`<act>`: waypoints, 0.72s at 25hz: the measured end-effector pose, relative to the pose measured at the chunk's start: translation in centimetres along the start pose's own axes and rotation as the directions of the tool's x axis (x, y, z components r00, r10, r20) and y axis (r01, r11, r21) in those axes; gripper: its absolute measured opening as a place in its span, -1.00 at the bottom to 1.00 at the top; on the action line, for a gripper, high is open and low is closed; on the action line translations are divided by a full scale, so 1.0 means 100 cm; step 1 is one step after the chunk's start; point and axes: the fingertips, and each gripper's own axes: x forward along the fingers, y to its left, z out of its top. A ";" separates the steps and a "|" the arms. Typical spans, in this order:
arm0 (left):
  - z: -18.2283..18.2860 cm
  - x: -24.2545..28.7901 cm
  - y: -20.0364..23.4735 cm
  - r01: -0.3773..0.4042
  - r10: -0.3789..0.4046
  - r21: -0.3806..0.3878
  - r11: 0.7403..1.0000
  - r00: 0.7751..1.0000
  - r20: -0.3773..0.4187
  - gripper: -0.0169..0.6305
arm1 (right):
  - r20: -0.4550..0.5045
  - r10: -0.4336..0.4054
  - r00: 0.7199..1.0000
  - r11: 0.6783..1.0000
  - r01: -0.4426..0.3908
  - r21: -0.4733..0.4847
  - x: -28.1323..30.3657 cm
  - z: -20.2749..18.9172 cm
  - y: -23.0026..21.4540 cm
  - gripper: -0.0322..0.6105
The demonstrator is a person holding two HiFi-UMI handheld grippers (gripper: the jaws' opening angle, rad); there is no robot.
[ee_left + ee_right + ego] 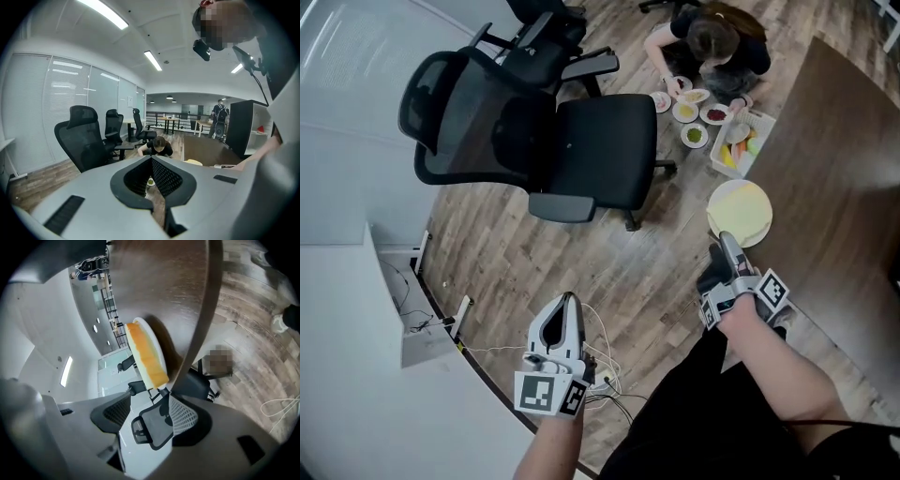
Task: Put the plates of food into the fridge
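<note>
A round plate (741, 211) of pale yellow food lies on the near edge of the brown table (834, 159). My right gripper (724, 240) is just in front of it and points at its rim. In the right gripper view the yellow food (143, 357) on the plate's white rim (151, 333) is just past the right gripper (150, 397), which is open with nothing between its pads. My left gripper (569, 300) hangs over the wooden floor, well away from the plate. In its own view the left gripper (151, 160) is shut on nothing, tips together.
A black office chair (581, 150) stands left of the table. A person (712, 42) crouches on the floor by several small plates of food (689, 111) and a white tray (745, 141). Cables (600, 367) lie near my feet. A white ledge (356, 375) lies to the left.
</note>
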 end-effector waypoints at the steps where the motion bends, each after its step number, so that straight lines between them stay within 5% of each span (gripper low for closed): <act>1: -0.001 -0.001 -0.001 0.000 0.000 0.002 1.000 1.000 -0.002 -0.94 | 0.020 -0.003 1.000 1.000 0.003 0.028 0.001 0.003 -0.003 -0.14; 9: -0.011 -0.004 -0.003 -0.001 0.001 0.002 1.000 1.000 -0.029 -0.94 | 0.111 -0.080 0.991 0.977 0.056 0.207 0.010 0.017 -0.014 -0.14; 18: 0.013 0.004 -0.007 0.037 -0.038 0.021 0.999 0.999 0.008 -0.94 | 0.125 -0.156 0.980 0.976 0.133 0.172 -0.024 0.033 -0.023 -0.14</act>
